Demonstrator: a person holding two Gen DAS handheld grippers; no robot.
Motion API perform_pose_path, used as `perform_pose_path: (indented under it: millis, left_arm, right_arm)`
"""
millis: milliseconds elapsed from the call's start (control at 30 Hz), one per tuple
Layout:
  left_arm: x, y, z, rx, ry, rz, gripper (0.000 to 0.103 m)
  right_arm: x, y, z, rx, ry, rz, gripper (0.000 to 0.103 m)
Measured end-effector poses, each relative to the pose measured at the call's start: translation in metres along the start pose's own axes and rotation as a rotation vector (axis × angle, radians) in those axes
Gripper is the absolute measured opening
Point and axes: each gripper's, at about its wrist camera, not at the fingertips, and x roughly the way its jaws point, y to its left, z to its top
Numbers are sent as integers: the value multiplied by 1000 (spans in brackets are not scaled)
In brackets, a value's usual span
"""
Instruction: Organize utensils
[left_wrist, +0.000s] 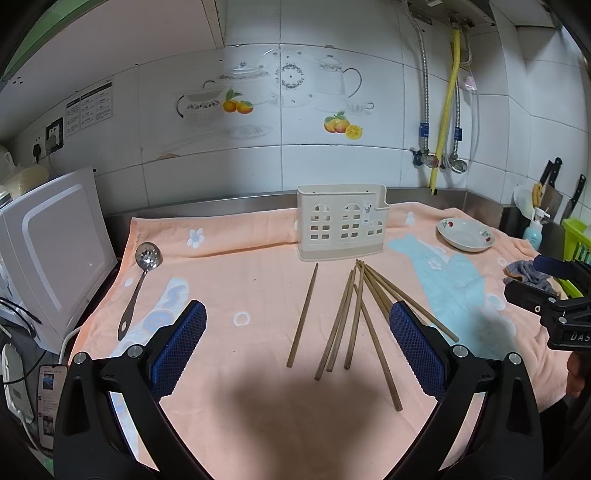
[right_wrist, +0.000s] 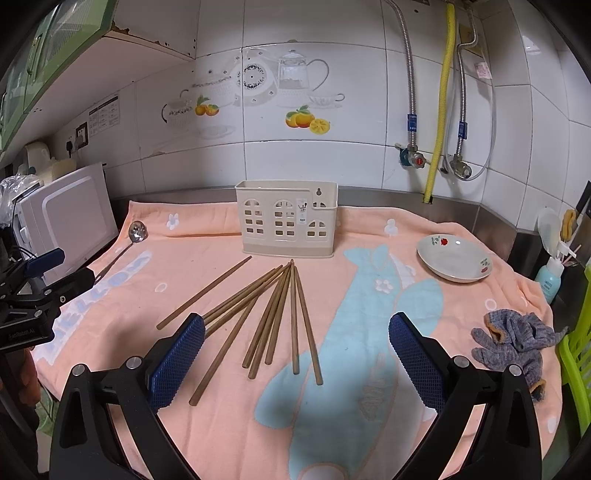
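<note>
Both claws hover spread wide and empty above the towel: the left gripper and the right gripper, each with blue-padded black fingers. Beneath them the brown wooden chopsticks lie fanned on the peach towel with its pale blue fish print, one stick apart at 10 o'clock, tips converging toward the cream plastic utensil holder with window cutouts standing upright at 12 o'clock. Farther out, a steel slotted spoon lies at 9 o'clock, a white flower-painted dish at 2 o'clock, and a grey knitted glove at 3 o'clock.
</note>
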Motion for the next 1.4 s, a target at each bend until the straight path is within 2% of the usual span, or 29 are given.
perform_pose_path:
  millis: [1400]
  left_arm:
    - [8,-6,-1,-3,22,-8,98]
  right_arm:
    - [7,2,0,1,15,16,97]
